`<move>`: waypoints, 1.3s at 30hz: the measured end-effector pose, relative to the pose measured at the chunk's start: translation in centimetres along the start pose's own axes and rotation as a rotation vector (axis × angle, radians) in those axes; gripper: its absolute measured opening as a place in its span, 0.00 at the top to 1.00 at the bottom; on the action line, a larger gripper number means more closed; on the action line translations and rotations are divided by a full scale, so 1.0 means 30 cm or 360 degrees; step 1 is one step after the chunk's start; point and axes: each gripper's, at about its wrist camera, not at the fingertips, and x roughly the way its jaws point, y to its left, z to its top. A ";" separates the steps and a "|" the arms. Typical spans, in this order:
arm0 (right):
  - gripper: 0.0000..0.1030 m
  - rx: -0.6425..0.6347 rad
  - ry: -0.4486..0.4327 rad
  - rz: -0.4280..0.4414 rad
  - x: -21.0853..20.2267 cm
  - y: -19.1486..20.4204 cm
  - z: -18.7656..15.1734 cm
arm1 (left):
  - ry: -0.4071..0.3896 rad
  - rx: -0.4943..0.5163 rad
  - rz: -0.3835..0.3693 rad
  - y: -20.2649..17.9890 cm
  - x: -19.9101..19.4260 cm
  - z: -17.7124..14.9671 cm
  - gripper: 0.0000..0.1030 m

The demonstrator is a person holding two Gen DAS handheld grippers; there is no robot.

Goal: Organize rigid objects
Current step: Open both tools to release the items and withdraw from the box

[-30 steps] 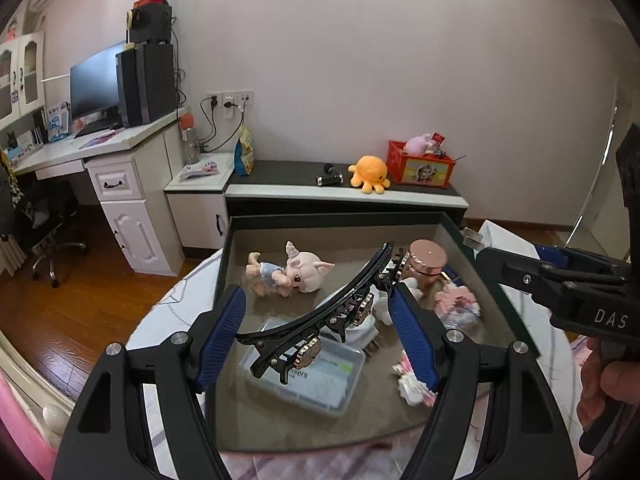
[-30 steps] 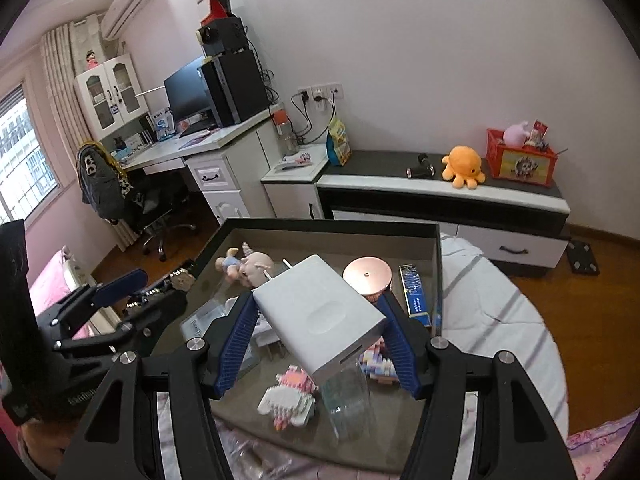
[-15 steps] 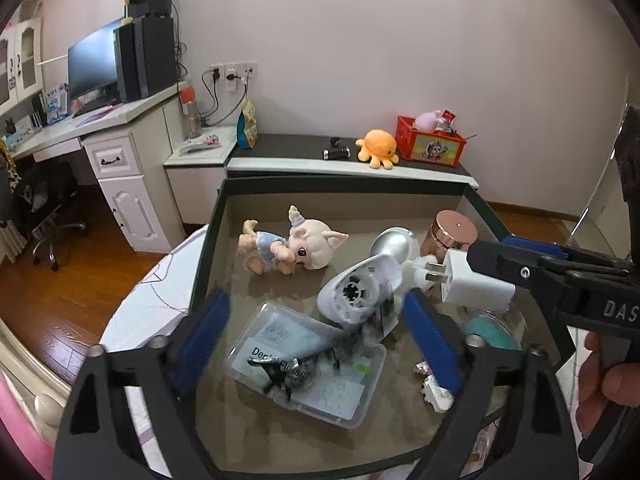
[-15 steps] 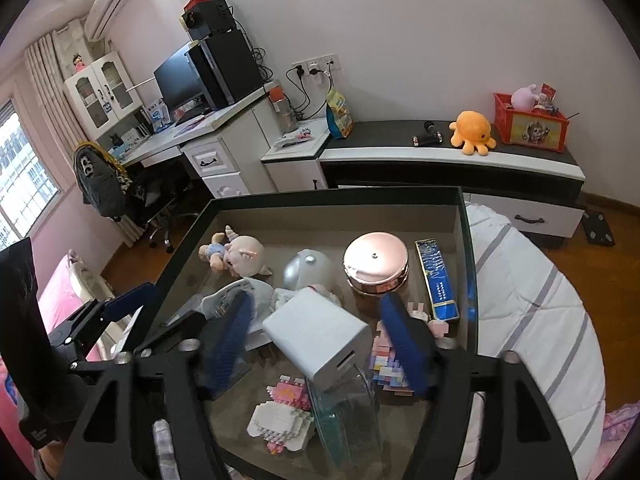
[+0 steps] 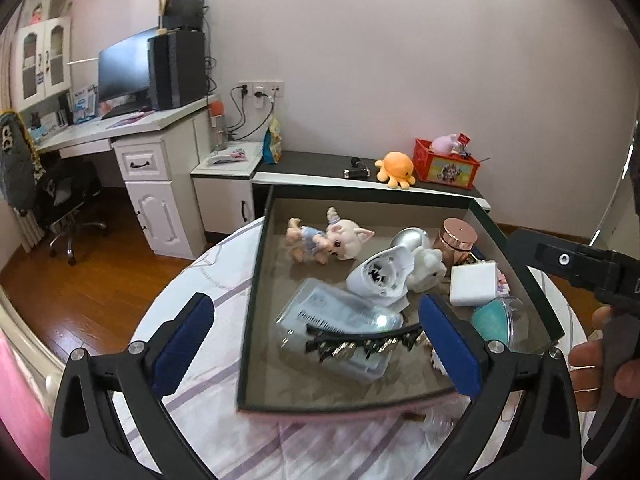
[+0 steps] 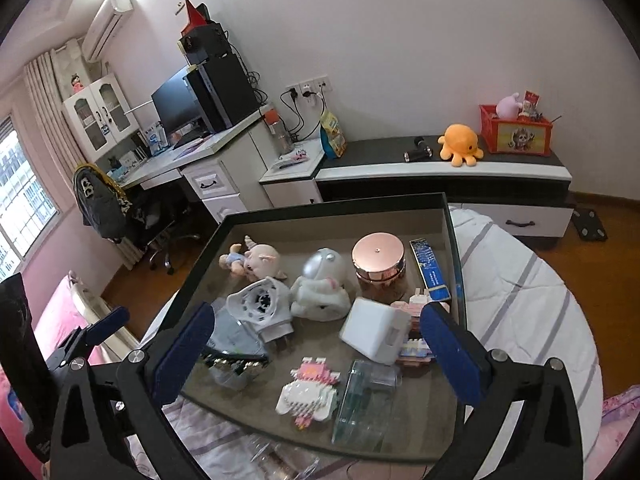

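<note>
The white charger block (image 6: 378, 334) lies tilted in the tray (image 6: 332, 205), between and just ahead of your right claw (image 6: 316, 354), leaning against a small pink brick model. It looks hard, smooth and light, so it may slip; take it across its flat side faces, not the corners. The black hair clip (image 5: 362, 343) lies across a clear plastic box (image 5: 340, 322), between and just ahead of your left claw (image 5: 316, 346). It looks stiff, thin and toothed, with decorated teeth that could snag; grip its spine near the middle.

Beyond them, farther from both claws, sit a white mesh-fronted plug-in gadget (image 6: 262, 306), a white astronaut figure (image 6: 322, 284), a rose-gold lidded jar (image 6: 378, 260) and a pig doll (image 5: 332, 238).

Both claws are spread wide and hold nothing. Each hovers above the tray's near edge, pointing forward and down. The tray rests on a striped cloth (image 5: 208, 392).
</note>
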 end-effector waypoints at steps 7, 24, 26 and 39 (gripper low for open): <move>0.00 -0.0013 -0.0061 -0.0037 -0.092 0.041 -0.064 | -0.0019 -0.0068 0.0015 0.048 -0.087 -0.044 0.00; 0.00 0.0028 0.0002 -0.0115 -0.213 0.032 -0.306 | 0.0016 -0.0098 -0.0018 0.060 -0.263 -0.240 0.00; 0.00 0.0032 0.0027 -0.0120 -0.211 0.034 -0.339 | 0.0022 -0.0093 -0.0014 0.058 -0.282 -0.263 0.00; 0.00 -0.0004 0.0114 -0.0094 -0.183 0.071 -0.422 | 0.0069 -0.0082 -0.0018 0.068 -0.291 -0.315 0.00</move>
